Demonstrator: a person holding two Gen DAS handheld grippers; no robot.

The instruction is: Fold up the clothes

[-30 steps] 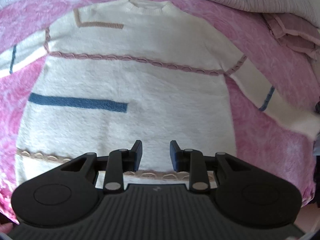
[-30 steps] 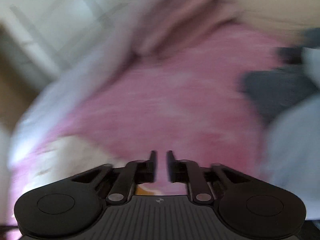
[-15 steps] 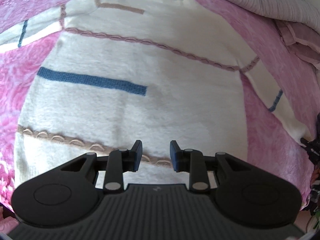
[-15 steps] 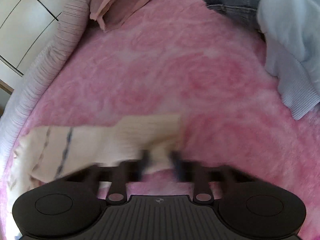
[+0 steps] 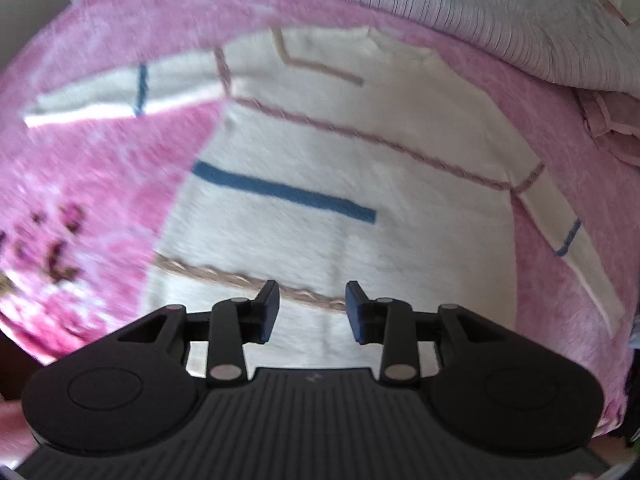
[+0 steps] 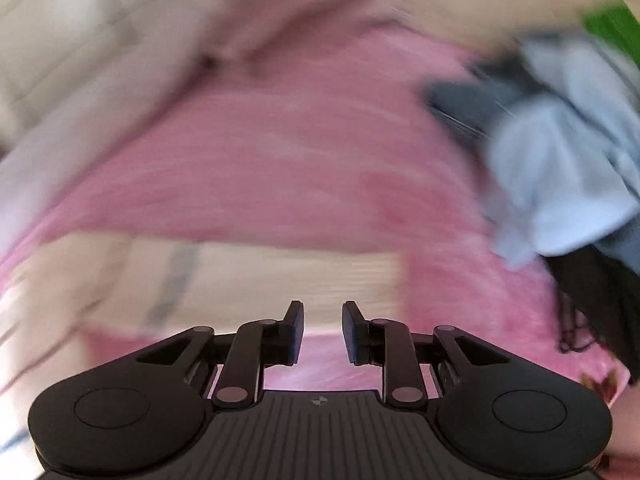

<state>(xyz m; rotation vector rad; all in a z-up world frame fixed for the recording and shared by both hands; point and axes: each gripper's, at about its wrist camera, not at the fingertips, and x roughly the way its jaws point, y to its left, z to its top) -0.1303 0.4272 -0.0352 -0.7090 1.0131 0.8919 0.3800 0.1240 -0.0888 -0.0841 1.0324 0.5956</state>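
Black ribbed housing, silver pivot pins

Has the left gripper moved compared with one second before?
Yes. The left gripper has drawn back from the cream sweater: its left sleeve and more pink blanket now show.

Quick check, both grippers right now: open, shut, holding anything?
Left gripper: jaws opening, nothing between them, above the cream knit sweater.
Right gripper: jaws opening, nothing held, over the pink plush blanket.
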